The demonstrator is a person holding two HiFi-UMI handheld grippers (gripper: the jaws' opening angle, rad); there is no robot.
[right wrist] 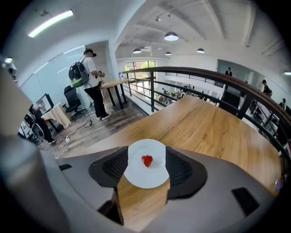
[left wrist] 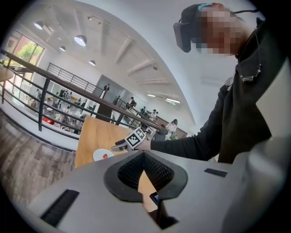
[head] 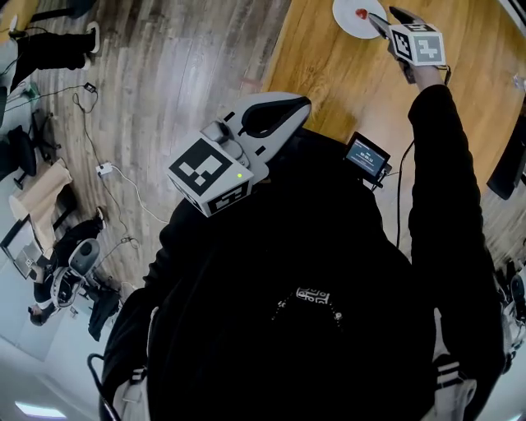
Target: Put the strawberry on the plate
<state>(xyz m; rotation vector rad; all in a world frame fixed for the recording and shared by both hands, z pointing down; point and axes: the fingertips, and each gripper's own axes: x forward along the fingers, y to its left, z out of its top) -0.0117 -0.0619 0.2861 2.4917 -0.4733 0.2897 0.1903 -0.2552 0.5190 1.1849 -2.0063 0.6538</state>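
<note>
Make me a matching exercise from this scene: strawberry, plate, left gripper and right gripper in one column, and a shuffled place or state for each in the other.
1. strawberry
2. plate
3. left gripper
4. right gripper

A. jaws apart, by the plate
B. on the wooden table
C. jaws together, empty
D. on the plate

Pairs: 1-D, 2-B, 3-C, 4-A

At the frame's top edge, the strawberry [head: 362, 13] is lying on the white plate [head: 347, 18] on the wooden table [head: 345, 90]. The right gripper [head: 383, 15] is hovering just right of it, and the left gripper [head: 292, 119] is hanging mid-frame.
</note>
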